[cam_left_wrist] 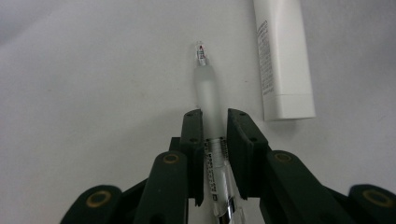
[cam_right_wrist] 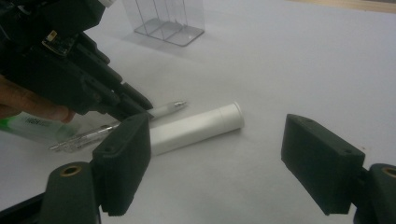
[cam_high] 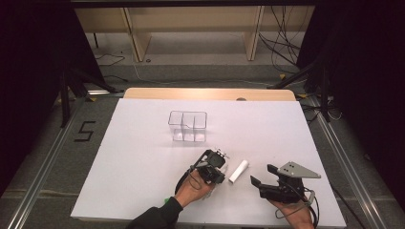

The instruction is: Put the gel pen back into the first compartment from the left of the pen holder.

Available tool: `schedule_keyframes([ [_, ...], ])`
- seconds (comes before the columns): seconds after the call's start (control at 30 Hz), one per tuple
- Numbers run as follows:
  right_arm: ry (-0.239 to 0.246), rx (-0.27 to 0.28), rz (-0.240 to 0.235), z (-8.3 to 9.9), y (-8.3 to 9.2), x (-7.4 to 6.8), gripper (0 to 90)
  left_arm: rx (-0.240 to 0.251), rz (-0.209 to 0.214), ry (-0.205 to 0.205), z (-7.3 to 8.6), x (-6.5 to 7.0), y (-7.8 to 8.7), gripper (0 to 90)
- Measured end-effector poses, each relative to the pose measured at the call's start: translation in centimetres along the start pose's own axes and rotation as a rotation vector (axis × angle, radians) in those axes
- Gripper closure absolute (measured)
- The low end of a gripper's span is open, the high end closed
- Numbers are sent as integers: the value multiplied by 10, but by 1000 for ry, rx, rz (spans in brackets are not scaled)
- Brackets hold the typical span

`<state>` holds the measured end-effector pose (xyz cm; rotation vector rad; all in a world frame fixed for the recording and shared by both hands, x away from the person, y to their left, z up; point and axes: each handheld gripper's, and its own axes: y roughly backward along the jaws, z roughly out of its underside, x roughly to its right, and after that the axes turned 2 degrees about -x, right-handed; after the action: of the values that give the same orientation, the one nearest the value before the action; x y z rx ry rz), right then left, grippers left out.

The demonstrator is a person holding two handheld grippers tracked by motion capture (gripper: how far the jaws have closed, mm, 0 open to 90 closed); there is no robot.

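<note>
Table: we see a white sheet-covered table [cam_high: 143,143], a plain ground for the sorting.
Box: a clear plastic divided box [cam_high: 187,127] stands well apart, likely the destination.
Right gripper [cam_right_wrist: 224,163]: its jaws stand wide and empty, near the white plastic tube [cam_right_wrist: 196,128].
Left gripper [cam_left_wrist: 215,140]: its jaws are closed on the frosted clear pen [cam_left_wrist: 208,93], which lies flat just beside the tube, gripped mid-barrel for lifting, we judge.

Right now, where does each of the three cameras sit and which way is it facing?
High view: above the person's side, facing forward and down on the white table; forearms and both grippers show.
Left gripper view: on the left gripper, looking along jaws shut on the pen.
Right gripper view: on the open right gripper, facing the clear organizer.
All share the white tube.
</note>
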<state>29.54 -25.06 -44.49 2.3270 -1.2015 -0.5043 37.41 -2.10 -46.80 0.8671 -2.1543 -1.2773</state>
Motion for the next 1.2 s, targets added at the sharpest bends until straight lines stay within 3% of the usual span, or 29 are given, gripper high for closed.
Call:
schedule_keyframes([
  [0.57,3,-5,-4,-1,-3,0,253,-36,6,15,-6,-1,0,793],
  [0.8,4,-4,-6,-1,-4,1,254,-42,33,13,-8,-5,0,796],
  [1.0,4,1,-6,-1,-3,1,254,-33,40,-1,-9,-5,0,797],
  [1.2,3,5,-5,-1,-3,1,254,23,72,13,-12,-10,9,798],
])
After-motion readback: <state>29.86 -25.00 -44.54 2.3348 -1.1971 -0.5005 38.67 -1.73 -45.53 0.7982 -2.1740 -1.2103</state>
